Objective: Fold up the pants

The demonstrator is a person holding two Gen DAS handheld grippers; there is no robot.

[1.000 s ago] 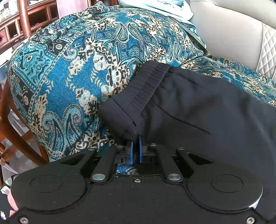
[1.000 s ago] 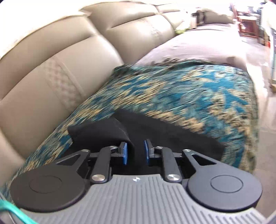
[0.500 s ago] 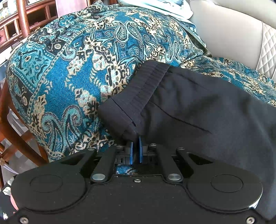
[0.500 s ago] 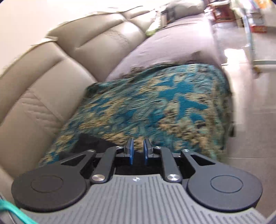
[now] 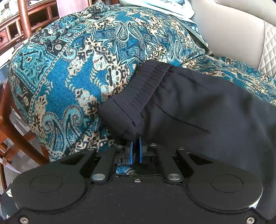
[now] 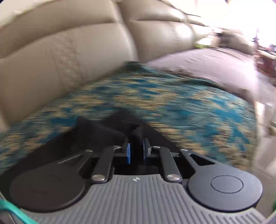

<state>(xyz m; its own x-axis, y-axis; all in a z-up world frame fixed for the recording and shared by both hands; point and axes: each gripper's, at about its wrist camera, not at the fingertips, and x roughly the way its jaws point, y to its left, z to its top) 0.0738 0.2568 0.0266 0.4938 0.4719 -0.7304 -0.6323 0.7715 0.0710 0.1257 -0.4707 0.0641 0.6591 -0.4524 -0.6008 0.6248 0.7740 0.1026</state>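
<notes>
Black pants [image 5: 198,106] lie on a teal paisley blanket [image 5: 72,72] over a sofa seat, elastic waistband [image 5: 144,86] towards the left. My left gripper [image 5: 135,146] is shut on the near waistband corner. In the blurred right wrist view, my right gripper [image 6: 136,146] is shut on a bunched fold of the black pants [image 6: 120,124], which spread out to the left over the blanket [image 6: 189,110].
A beige leather sofa backrest [image 6: 77,48] runs behind the blanket. A wooden chair frame [image 5: 19,131] stands at the blanket's left edge. A light blue cloth [image 5: 160,6] lies at the far end. A grey seat cover [image 6: 207,63] continues to the right.
The right gripper has swung back and closed from a wider gap onto a fold of the pants. The left gripper has held still on the waistband.
</notes>
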